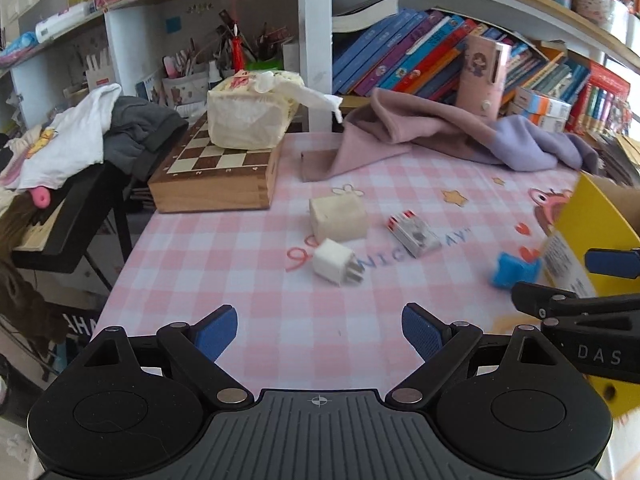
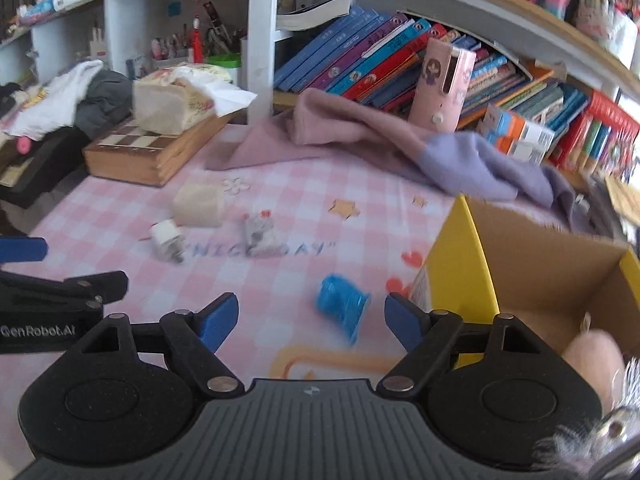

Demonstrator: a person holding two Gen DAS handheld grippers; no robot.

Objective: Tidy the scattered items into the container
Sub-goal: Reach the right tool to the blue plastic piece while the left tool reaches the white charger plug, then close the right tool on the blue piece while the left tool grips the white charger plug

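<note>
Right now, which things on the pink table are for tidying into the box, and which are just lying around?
For the job:
- blue toy
- white plug
- cream block
- small red and white packet
- yellow cardboard box

Just lying about:
- chessboard box
- tissue pack
- pink and purple cloth
- books

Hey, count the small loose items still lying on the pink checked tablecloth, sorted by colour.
White or cream: 2, cream rectangular block, white plug adapter
Blue: 1, blue plastic piece
Red and white: 1, small printed box
Total: 4
</note>
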